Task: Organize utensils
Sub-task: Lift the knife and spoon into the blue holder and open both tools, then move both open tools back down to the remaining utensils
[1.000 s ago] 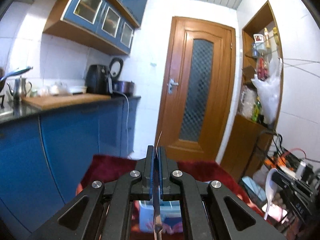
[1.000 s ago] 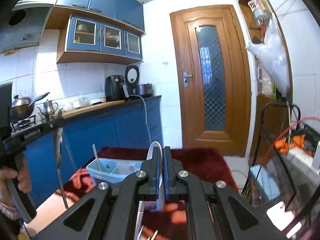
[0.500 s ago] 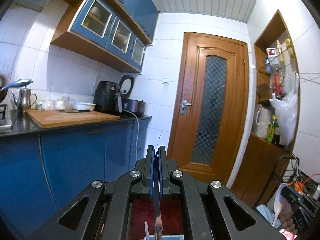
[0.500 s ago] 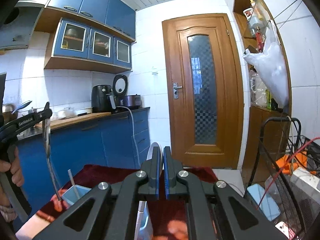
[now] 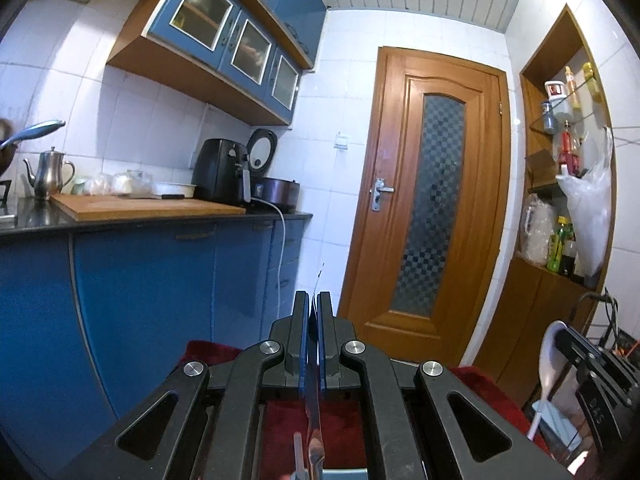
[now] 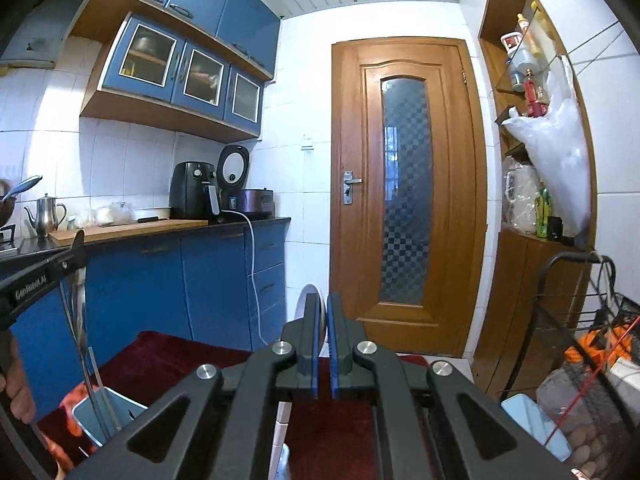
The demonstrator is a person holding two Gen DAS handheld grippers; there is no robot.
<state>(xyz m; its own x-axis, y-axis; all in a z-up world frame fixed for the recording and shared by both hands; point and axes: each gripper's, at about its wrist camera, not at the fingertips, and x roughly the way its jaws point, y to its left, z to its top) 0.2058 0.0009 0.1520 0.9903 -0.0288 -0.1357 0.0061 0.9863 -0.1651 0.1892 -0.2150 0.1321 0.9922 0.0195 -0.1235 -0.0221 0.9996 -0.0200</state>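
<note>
My left gripper is shut on a metal utensil, seen edge-on, its handle hanging down over a pale blue utensil holder. In the right wrist view the left gripper holds that metal utensil upright, its lower end inside the pale blue holder beside another thin utensil. My right gripper is shut on a white spoon. That spoon also shows in the left wrist view, held upright at the right.
A dark red cloth covers the table. Blue cabinets and a counter with a cutting board, kettle and air fryer stand at left. A wooden door is ahead. A wire rack with cables stands at right.
Both grippers have tilted upward, so the table dropped low in view. The left gripper's metal utensil has come down into the blue holder, which now sits nearer the lower left in the right view.
</note>
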